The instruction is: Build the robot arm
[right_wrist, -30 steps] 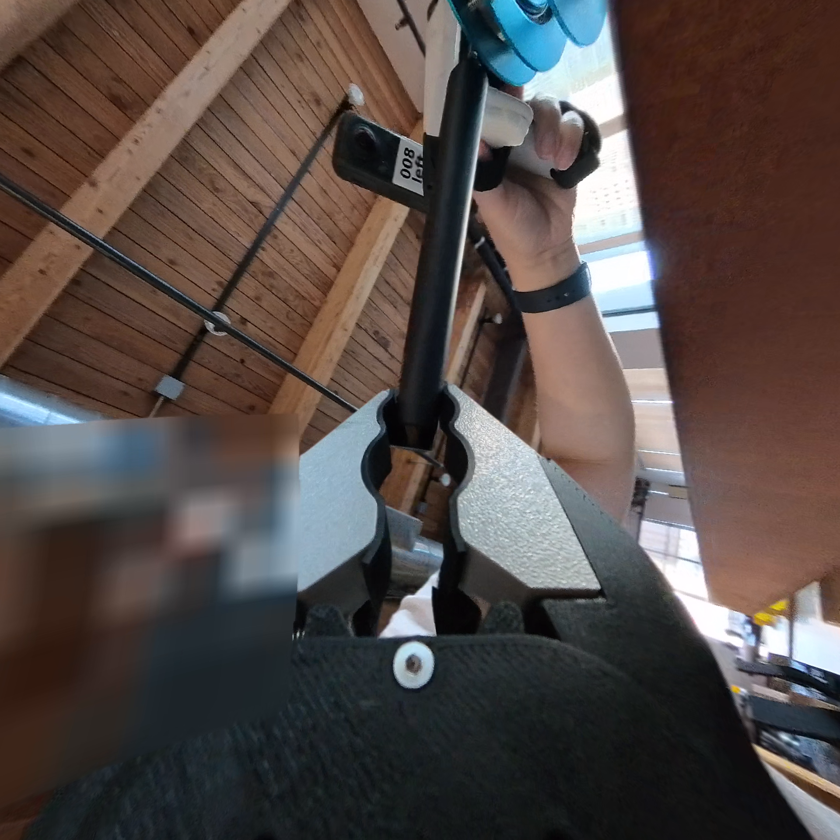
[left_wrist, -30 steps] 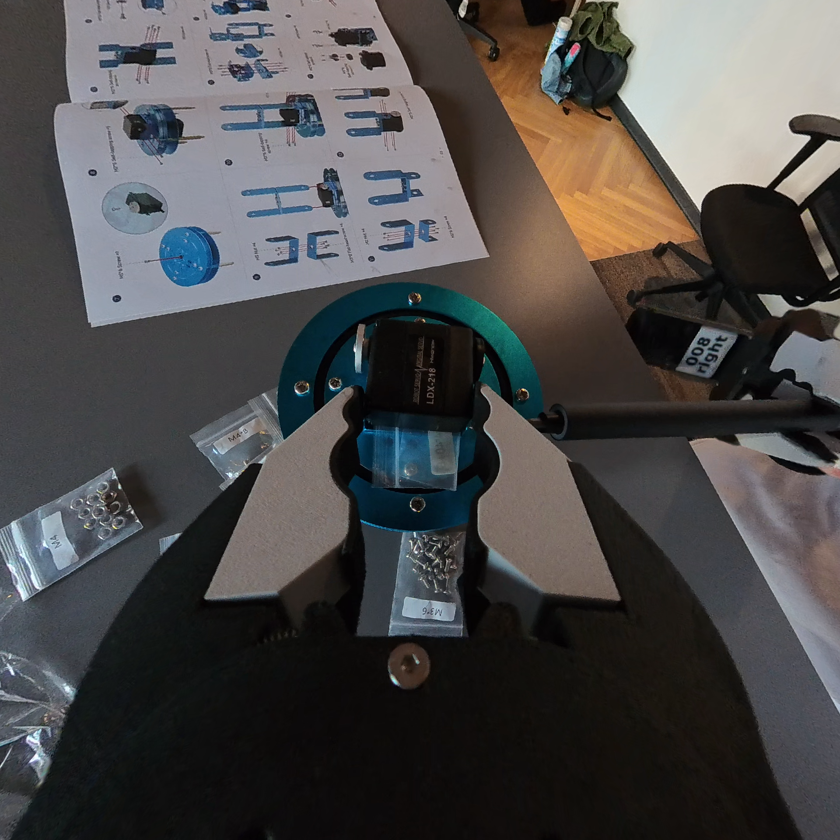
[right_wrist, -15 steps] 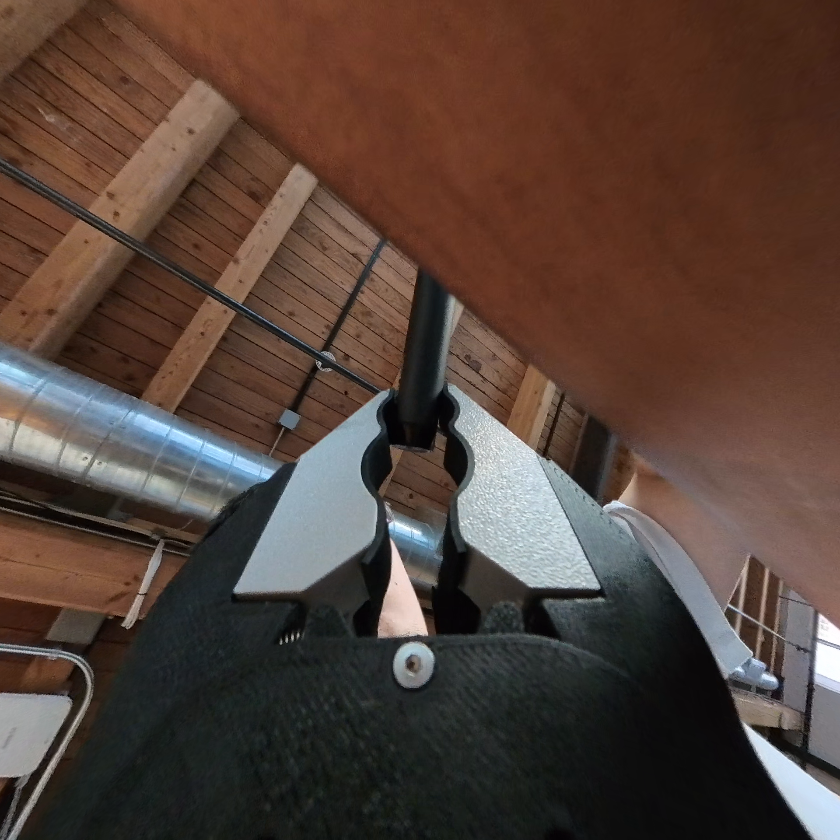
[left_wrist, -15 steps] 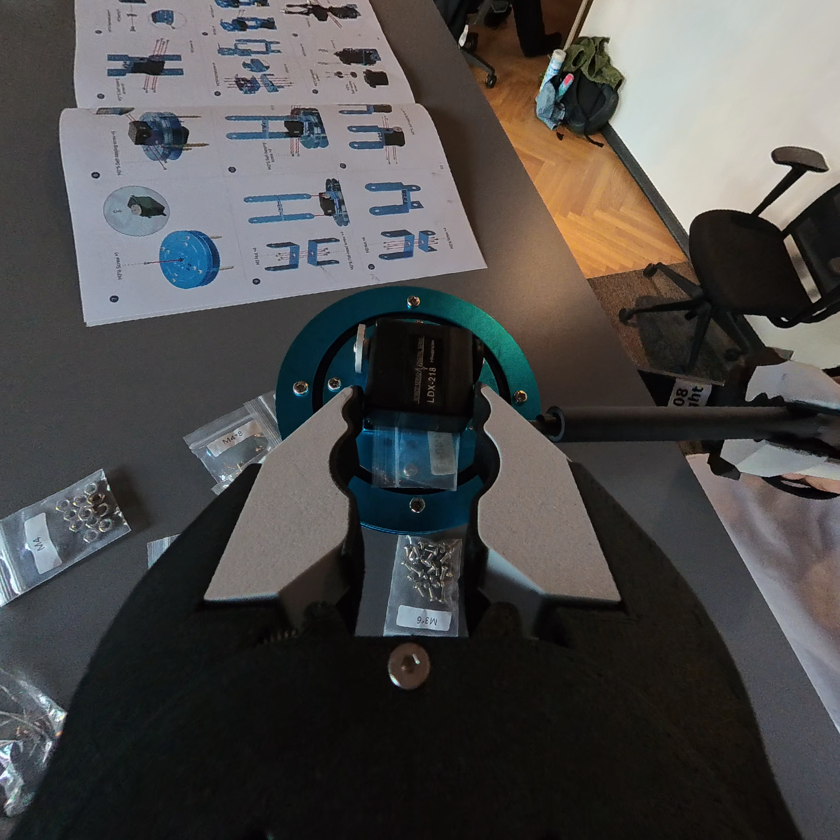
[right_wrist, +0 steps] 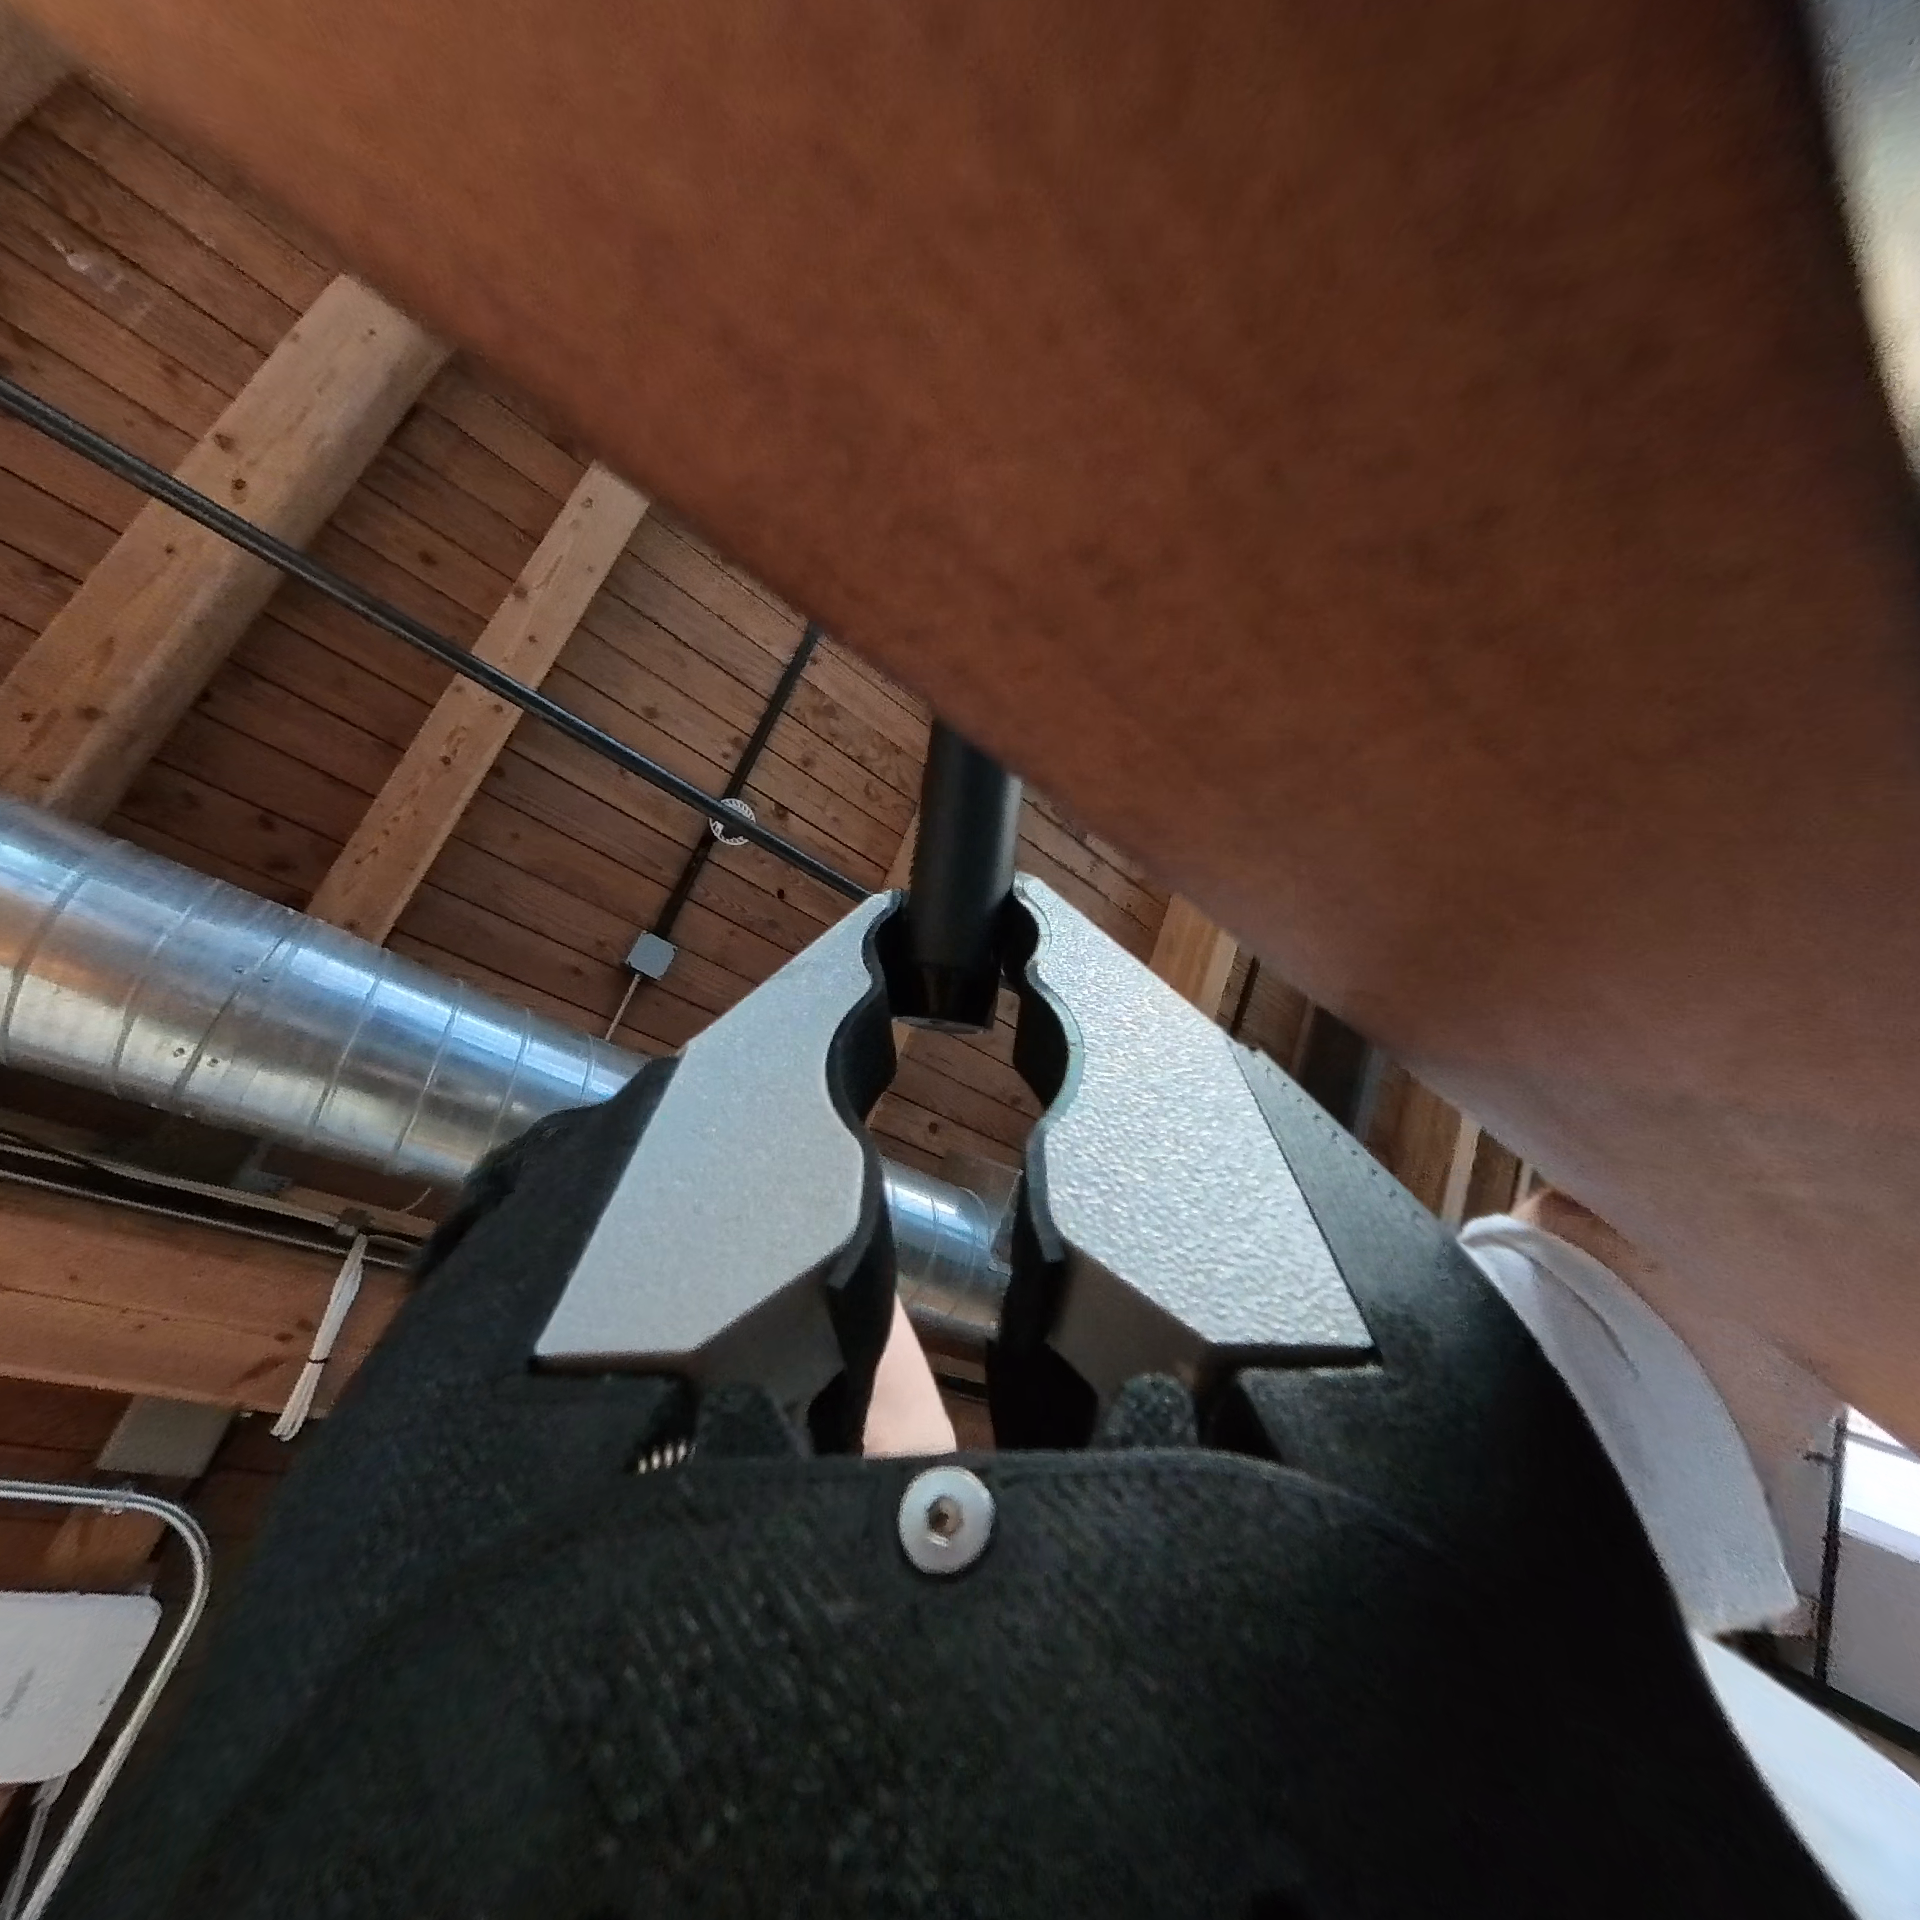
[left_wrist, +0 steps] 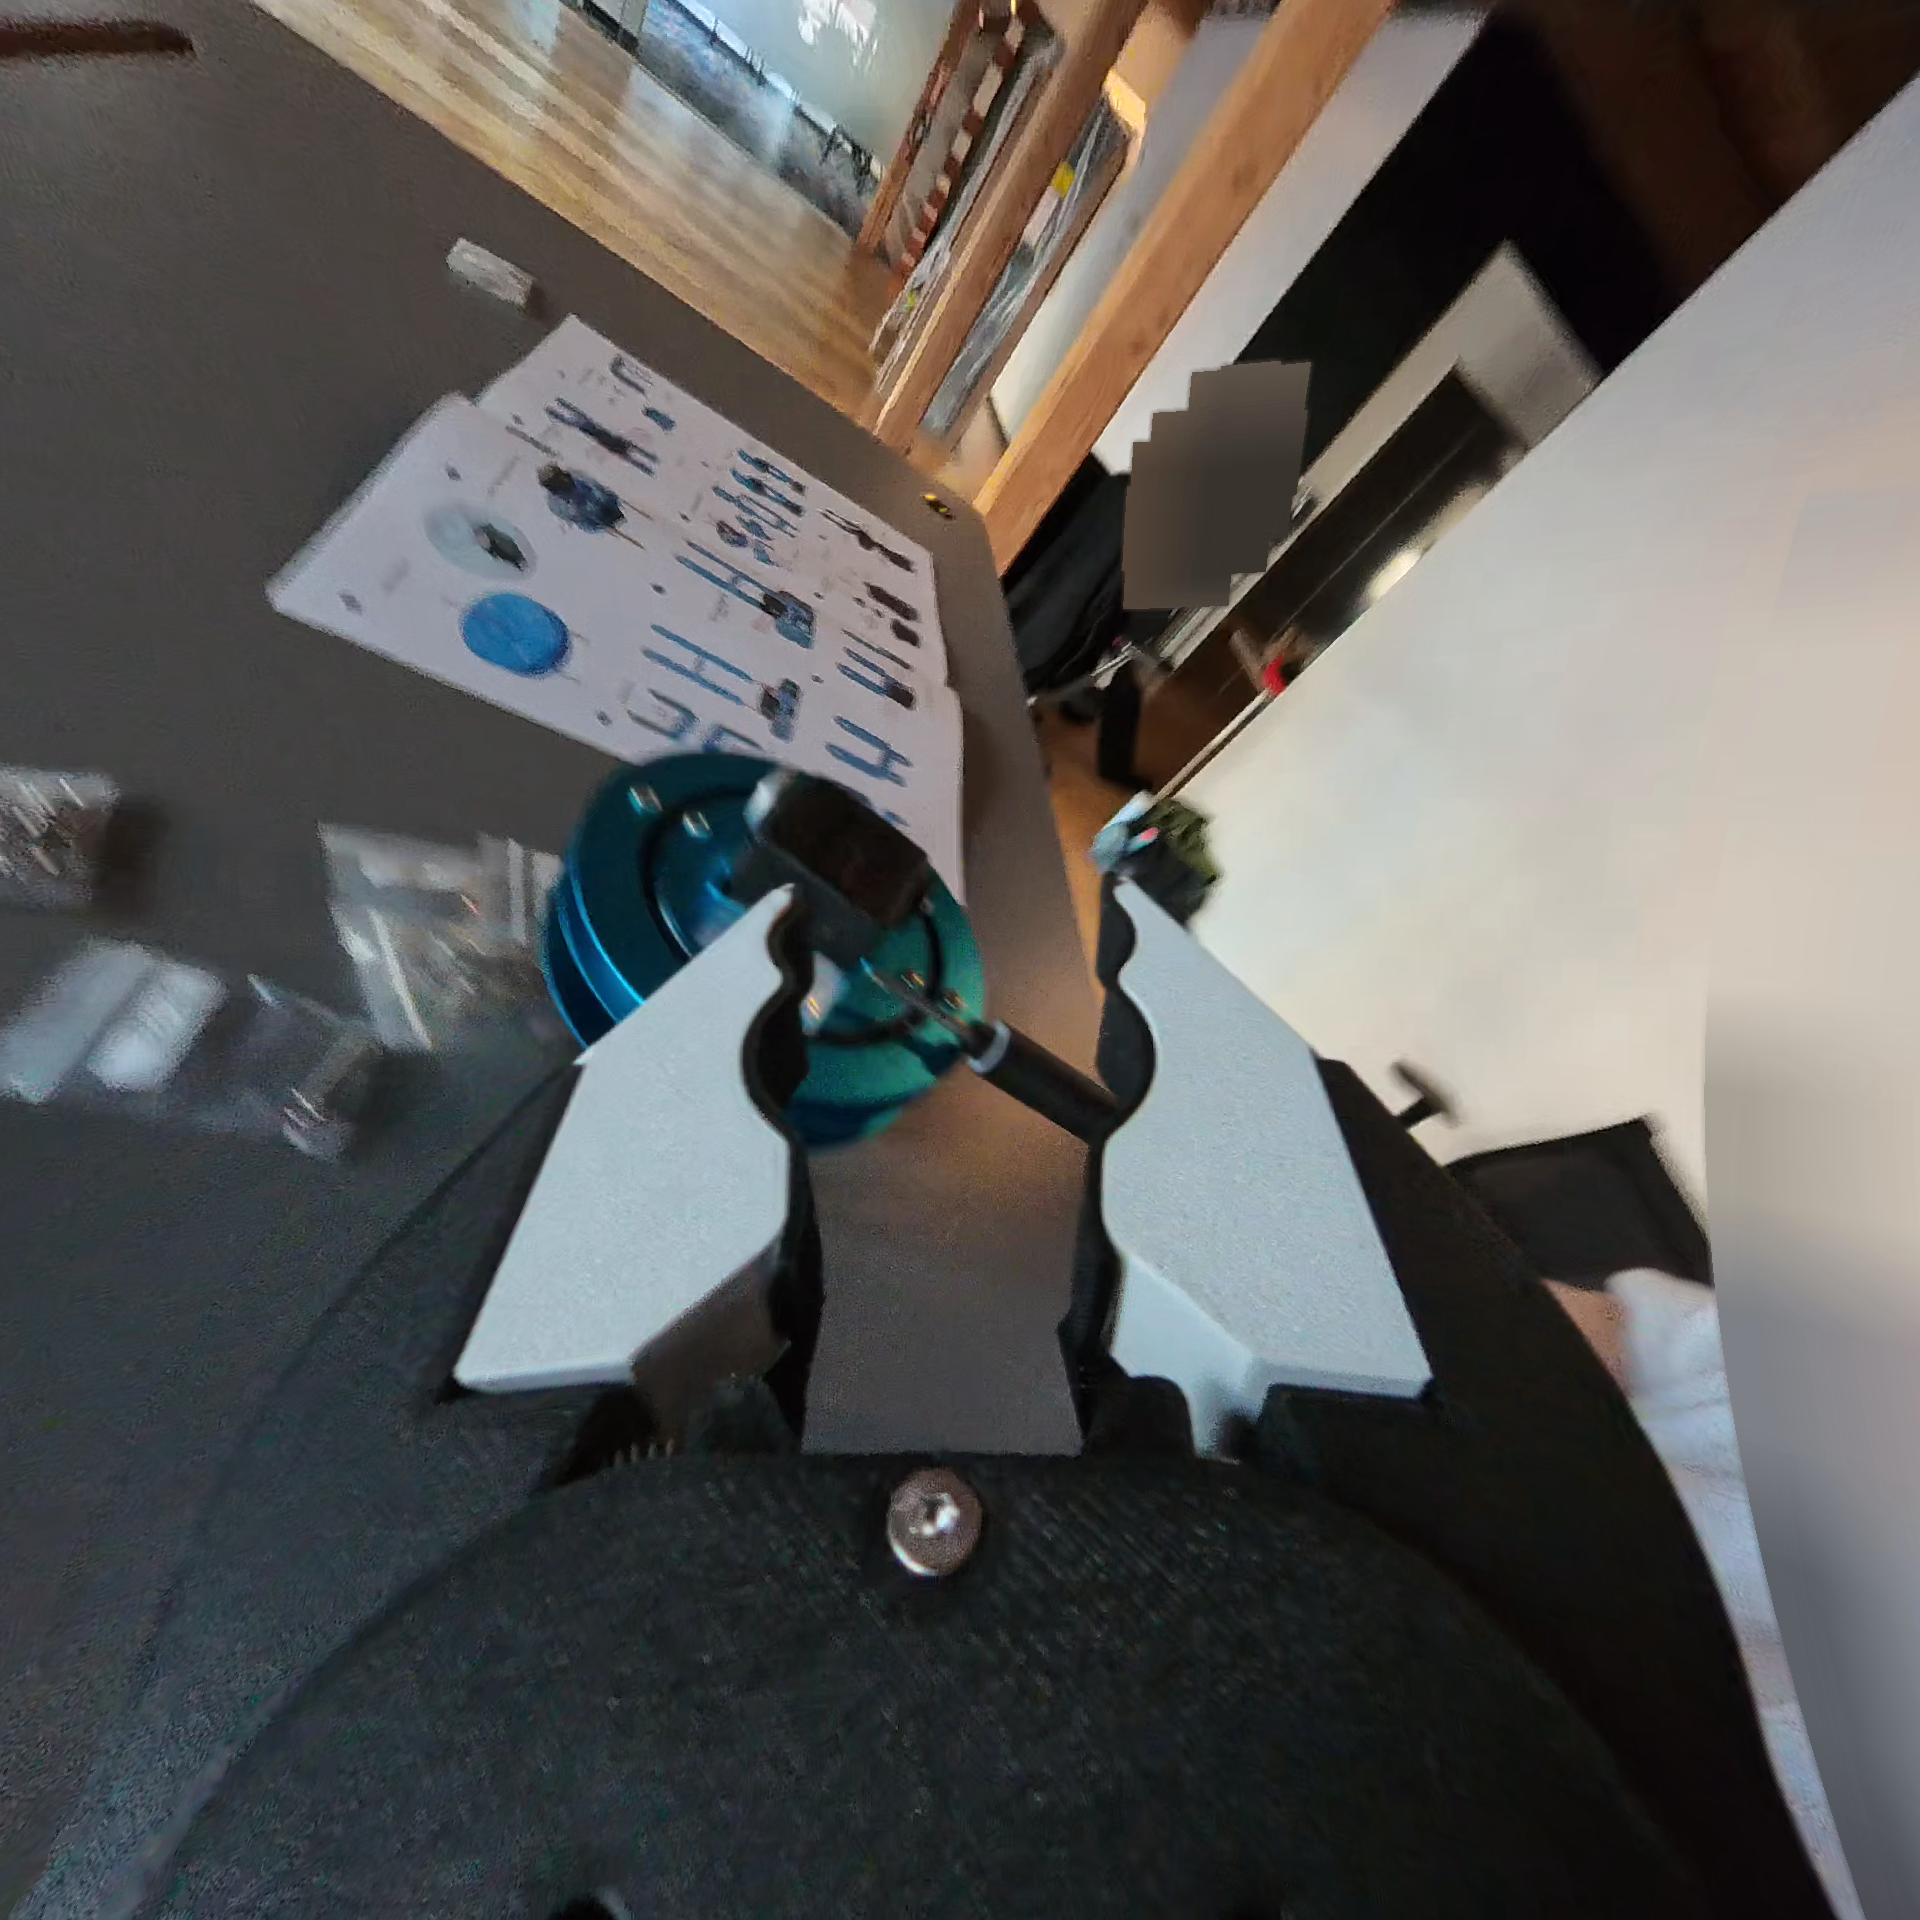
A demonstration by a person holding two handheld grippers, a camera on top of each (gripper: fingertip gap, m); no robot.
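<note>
On the grey worktop (left_wrist: pixel 208 416), with the blue disc assembly (left_wrist: pixel 769 945) as your mark just below the manual (left_wrist: pixel 623 582), keep your left hand-held gripper (left_wrist: pixel 940 914) released around it while your right hand-held gripper (right_wrist: pixel 951 925), clenched on the black screwdriver (right_wrist: pixel 961 883), holds its tip square on the disc's rim.
</note>
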